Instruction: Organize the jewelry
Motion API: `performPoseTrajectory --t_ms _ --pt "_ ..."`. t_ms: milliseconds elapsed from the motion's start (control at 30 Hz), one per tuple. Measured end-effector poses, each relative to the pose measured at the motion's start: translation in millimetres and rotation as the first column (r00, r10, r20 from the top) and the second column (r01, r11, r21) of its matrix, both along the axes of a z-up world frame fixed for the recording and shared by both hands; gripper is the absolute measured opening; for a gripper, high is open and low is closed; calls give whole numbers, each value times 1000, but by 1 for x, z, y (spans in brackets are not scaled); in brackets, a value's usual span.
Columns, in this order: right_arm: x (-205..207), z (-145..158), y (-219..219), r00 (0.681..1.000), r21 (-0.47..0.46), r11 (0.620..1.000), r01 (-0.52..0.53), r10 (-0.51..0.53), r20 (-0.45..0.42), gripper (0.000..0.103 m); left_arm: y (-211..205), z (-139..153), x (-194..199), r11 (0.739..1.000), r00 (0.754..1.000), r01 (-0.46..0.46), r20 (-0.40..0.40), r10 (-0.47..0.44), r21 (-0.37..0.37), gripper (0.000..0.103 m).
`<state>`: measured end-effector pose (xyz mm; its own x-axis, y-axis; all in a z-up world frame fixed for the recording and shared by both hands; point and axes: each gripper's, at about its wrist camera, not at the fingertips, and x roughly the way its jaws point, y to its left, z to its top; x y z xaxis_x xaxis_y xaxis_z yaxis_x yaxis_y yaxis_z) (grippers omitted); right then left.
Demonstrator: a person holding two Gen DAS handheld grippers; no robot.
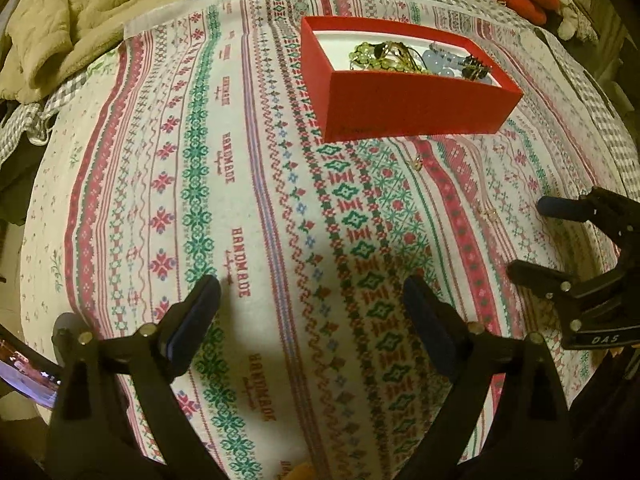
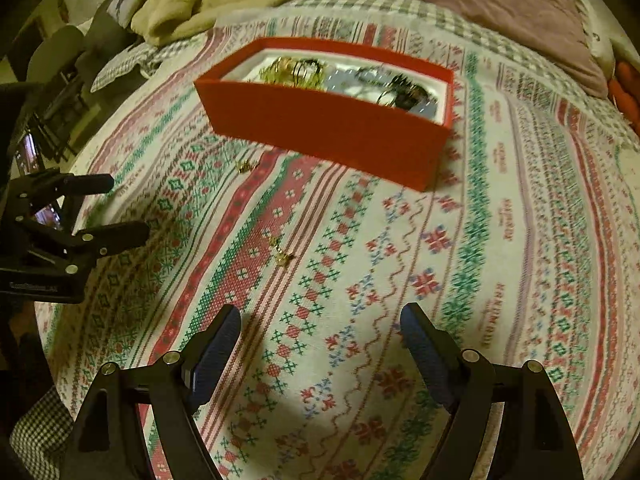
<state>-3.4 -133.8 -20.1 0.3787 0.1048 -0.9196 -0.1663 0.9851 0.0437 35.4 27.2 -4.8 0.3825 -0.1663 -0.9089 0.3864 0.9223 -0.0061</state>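
Left gripper [image 1: 312, 300] jaws wide apart, nothing between, hovering over patterned cloth [image 1: 248, 208]. Right gripper [image 2: 320, 330] same: jaws spread, empty. Red box [image 1: 404, 108] sits far side of cloth, open top, white lining. Inside: green bead bracelet [image 1: 366, 53], gold pieces, pale blue beads [image 1: 438, 62], dark clasp item at right end. Loose on cloth, near side of box: small gold earring [image 2: 246, 166] just off box's left corner, second gold piece [image 2: 282, 256] nearer, between the two grippers. Beige blanket [image 1: 80, 16] far left.
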Motion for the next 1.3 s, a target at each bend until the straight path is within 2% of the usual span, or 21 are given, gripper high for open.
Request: performPoseTrajectory --t_ms 167,300,367,433,600,800,867,967,1067,1167,1300 --pt "5 -8 11 999 -28 999 -25 26 47 83 -1 -3 2 1000 1000 -2 -14 2 6 92" --pt "12 -10 15 997 -28 999 -26 28 66 80 1 -2 4 999 999 -19 -31 18 -29 92" --pt "15 -10 18 996 -26 999 -35 37 77 68 2 -1 5 999 999 -21 -34 20 -47 92" --pt "18 -9 21 996 -28 999 -44 46 82 62 1 -1 5 998 999 -20 -35 18 -56 92" --pt "19 -8 27 994 -36 997 -67 70 89 49 -6 0 3 998 999 5 -33 -7 -68 92" --pt "18 -6 26 991 -33 995 -99 101 90 32 -15 1 -1 998 999 40 -8 -40 -49 92" --pt "18 -6 26 989 -23 993 -112 114 90 20 -18 3 -2 998 999 50 2 -50 -48 92" --pt "17 -6 28 987 -24 992 -125 127 96 12 -21 3 -1 997 998 56 13 -56 -47 92" --pt "18 -5 27 987 -23 992 -126 128 98 9 -24 3 0 997 998 58 22 -57 -50 92" --pt "16 -4 24 988 -13 992 -122 122 98 9 -27 5 0 995 997 70 35 -68 -67 86" --pt "16 -2 17 990 -6 995 -102 103 95 9 -35 4 3 991 995 96 39 -93 -90 68"
